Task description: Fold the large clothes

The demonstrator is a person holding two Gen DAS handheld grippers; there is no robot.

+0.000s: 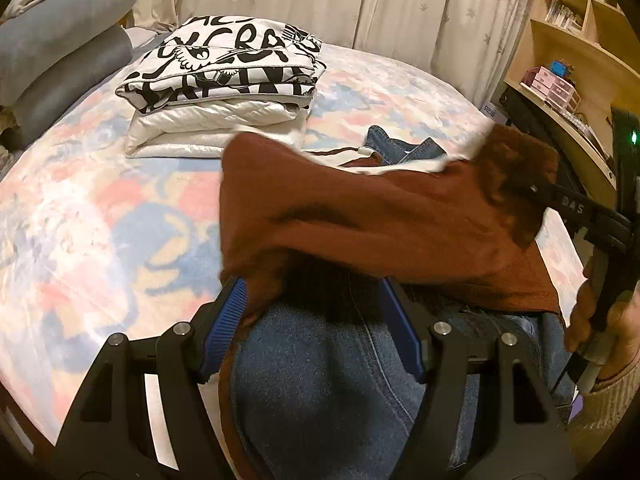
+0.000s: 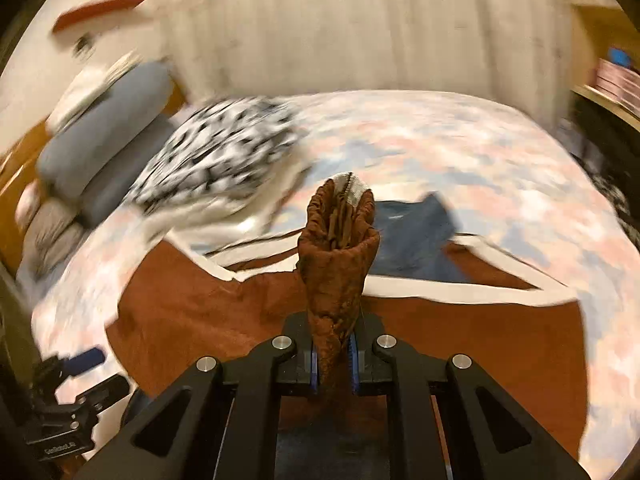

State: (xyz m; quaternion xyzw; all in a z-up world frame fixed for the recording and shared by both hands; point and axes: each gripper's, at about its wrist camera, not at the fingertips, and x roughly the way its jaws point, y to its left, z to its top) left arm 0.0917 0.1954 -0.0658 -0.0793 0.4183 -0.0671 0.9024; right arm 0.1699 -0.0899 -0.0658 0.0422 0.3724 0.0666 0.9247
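A rust-brown garment (image 1: 380,216) with white trim lies spread on the bed, over blue jeans (image 1: 320,368). My left gripper (image 1: 312,292) stands open above the jeans. The brown cloth's edge drapes across its left blue pad (image 1: 228,320), and neither pad presses on anything. My right gripper (image 2: 334,344) is shut on a bunched fold of the brown garment (image 2: 336,264) with a pale ribbed cuff at its top. In the left wrist view the right gripper (image 1: 536,192) holds the cloth raised at the right. More jeans (image 2: 416,236) show beyond the white trim.
A folded black-and-white quilt (image 1: 224,68) sits on white bedding at the back of the floral bed cover (image 1: 100,200). Grey-blue pillows (image 1: 60,60) are stacked at the left. Curtains hang behind, and wooden shelves (image 1: 568,40) stand at the right. A person's hand (image 1: 616,328) holds the right gripper's handle.
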